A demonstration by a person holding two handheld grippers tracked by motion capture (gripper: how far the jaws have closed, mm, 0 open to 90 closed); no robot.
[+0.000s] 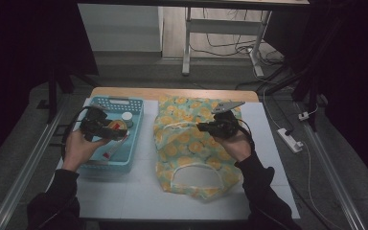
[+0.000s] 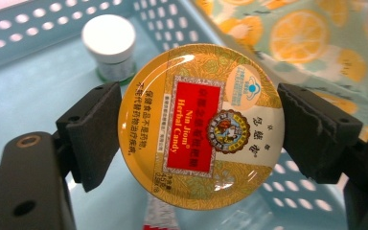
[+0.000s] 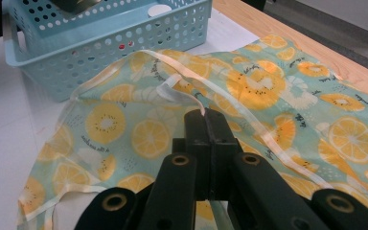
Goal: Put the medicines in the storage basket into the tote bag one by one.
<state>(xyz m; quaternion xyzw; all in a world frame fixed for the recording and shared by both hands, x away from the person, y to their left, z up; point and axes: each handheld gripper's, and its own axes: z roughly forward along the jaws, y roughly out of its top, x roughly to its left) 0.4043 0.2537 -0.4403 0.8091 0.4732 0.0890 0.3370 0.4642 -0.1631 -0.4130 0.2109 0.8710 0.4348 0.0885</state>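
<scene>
A round yellow candy tin is gripped edge-on by the left gripper, one black pad pressed on each side of its rim, so the jaws stand wide only because the tin is wide. In the high view the tin is held just above the blue basket, over its inner space; the label is turned up to the camera. A white-capped bottle is left standing in the basket behind the tin, and a red-and-white item is seen lying on the basket floor, too small to identify. The lemon-print fabric bag is spread flat just beside the basket, and its white trim is pinched by the right gripper, jaws fully clenched on the thin edge with nothing else between them. The pinch is judged to be there to lift and hold the bag's mouth open so the tin can be dropped in. The side grip on the tin is judged to suit a flat, slippery lid: the rim gives the pads two parallel faces. The tin is not yet over the bag.
</scene>
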